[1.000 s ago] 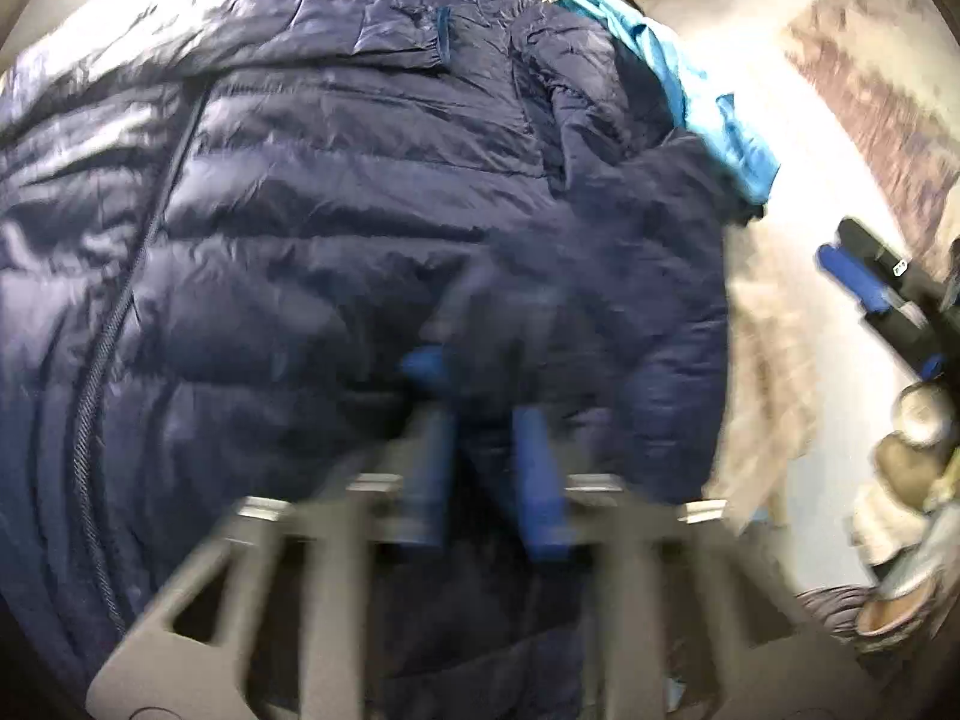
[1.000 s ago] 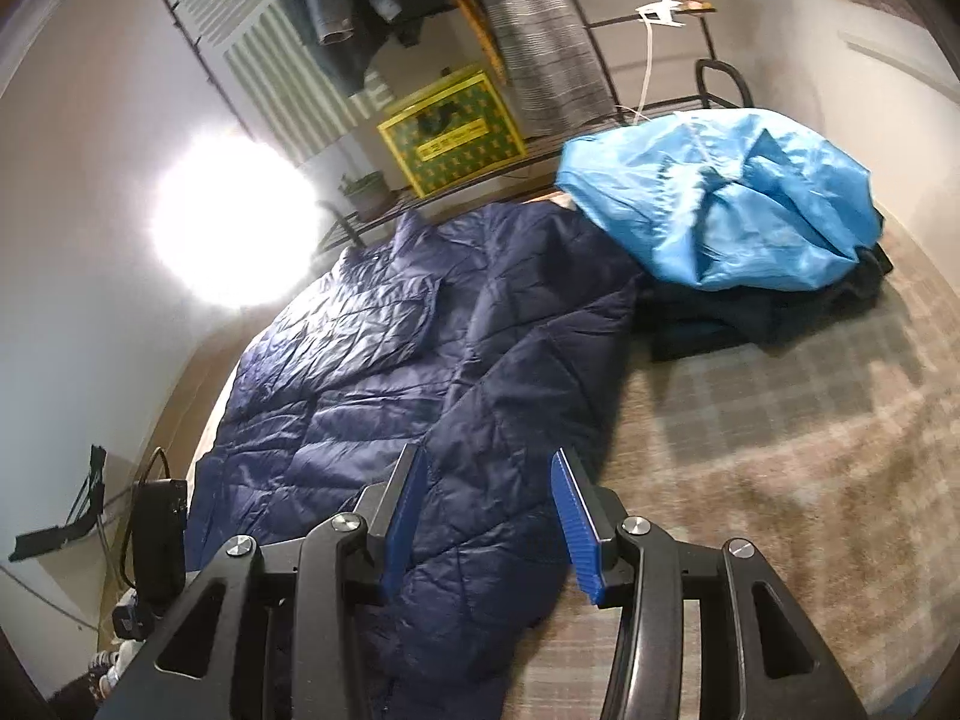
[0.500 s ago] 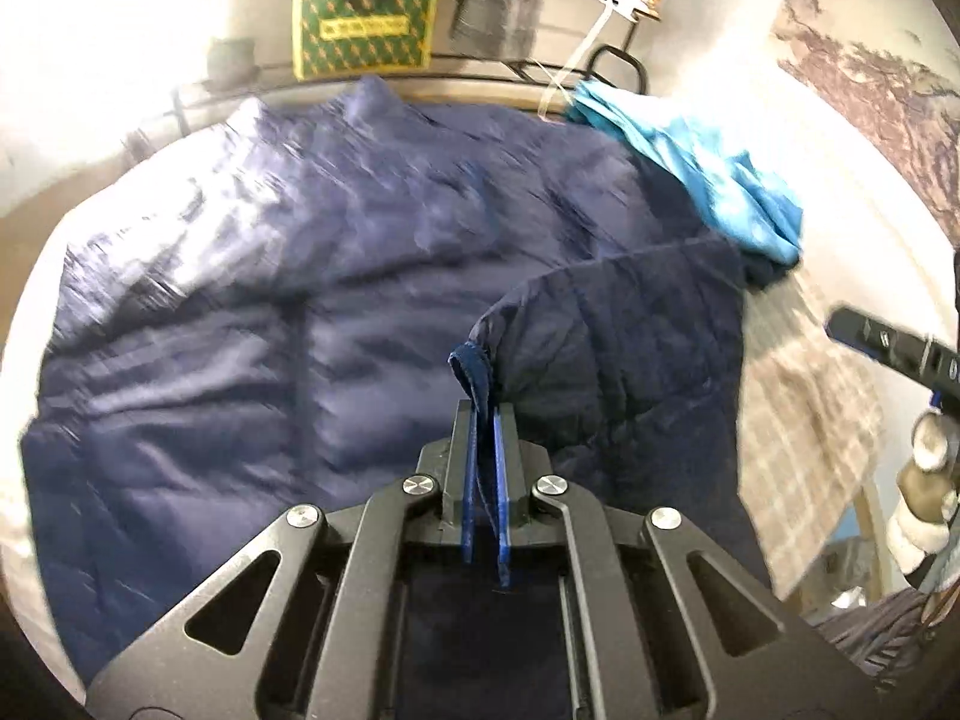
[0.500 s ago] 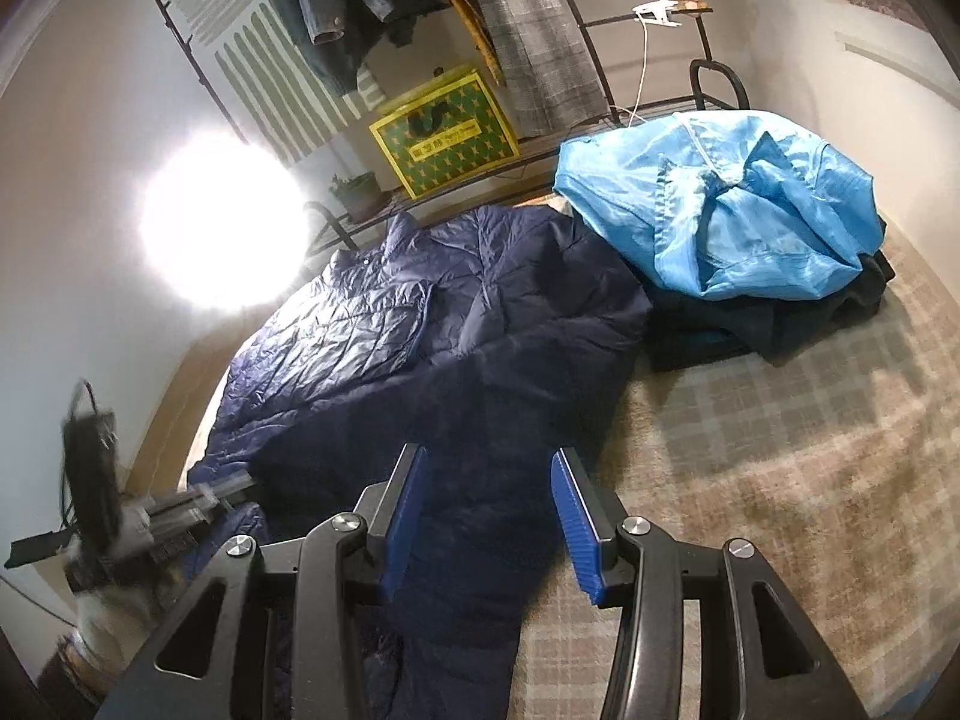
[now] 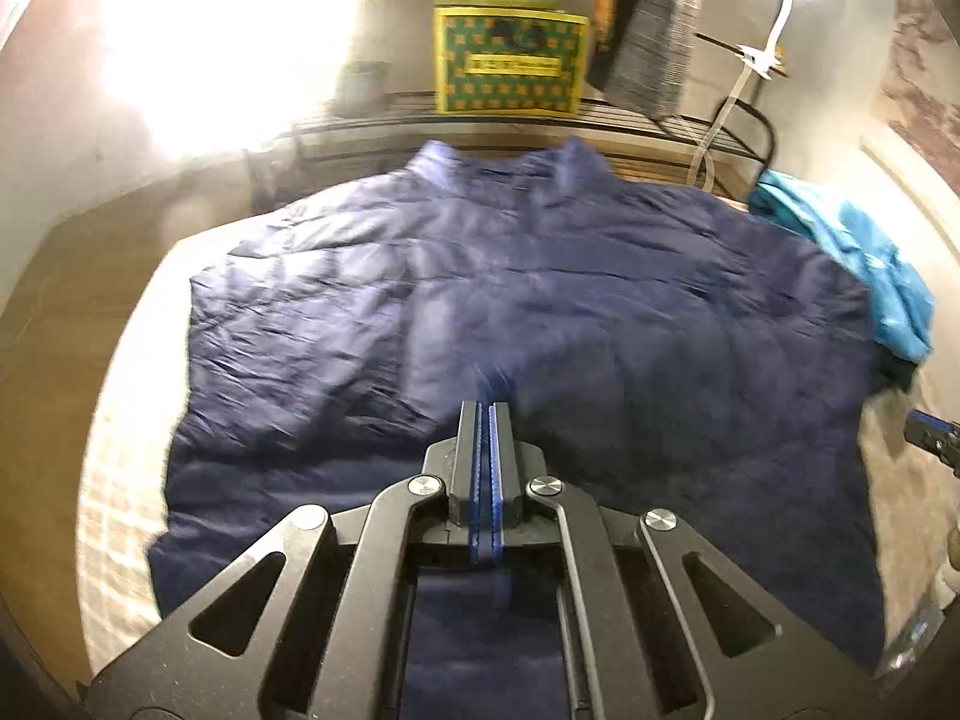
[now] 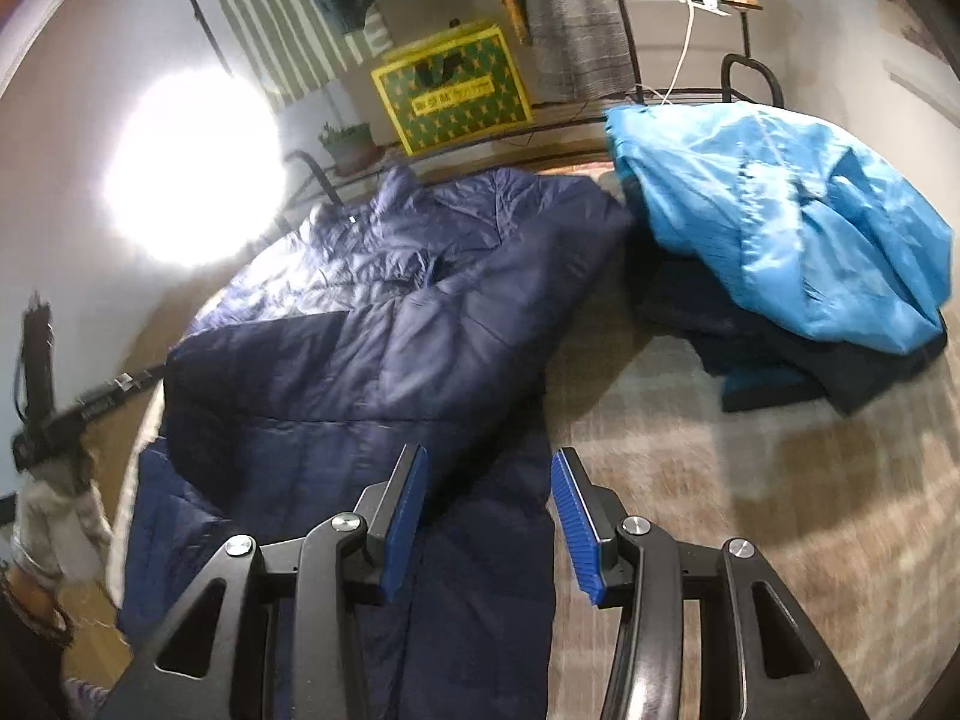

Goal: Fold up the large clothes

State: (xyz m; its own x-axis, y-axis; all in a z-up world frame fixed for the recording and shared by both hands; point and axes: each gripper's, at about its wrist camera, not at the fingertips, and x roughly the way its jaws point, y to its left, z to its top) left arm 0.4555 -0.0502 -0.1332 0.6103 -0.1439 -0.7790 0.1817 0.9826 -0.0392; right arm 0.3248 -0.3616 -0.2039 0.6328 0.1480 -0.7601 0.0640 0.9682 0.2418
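Plaid bedding covers the bed that serves as the work surface, and nearest the right-hand camera the right gripper hangs over it with its blue pads spread wide and nothing between them, poised just above the lower hem of the navy puffer jacket. From the other camera, the left gripper has its fingers pressed together; half a second ago a fold of the jacket's edge stood up between them, whereas now only a blurred sliver of blue shows at the tips, so I cannot tell whether cloth is pinched there. Since a second ago the left side has swung from close against the quilting to a high view over the whole garment, and the panel it was carrying now lies turned over across the body, dark lining up, as the right view shows. That suggests the first lengthwise fold is laid, with the opposite side and the bottom-to-collar fold to come. Farther on, a light blue jacket is heaped on darker clothes at the right, apart from the navy one. Beyond the bed, a yellow-green box sits on a wire shelf, beside a glaring lamp.
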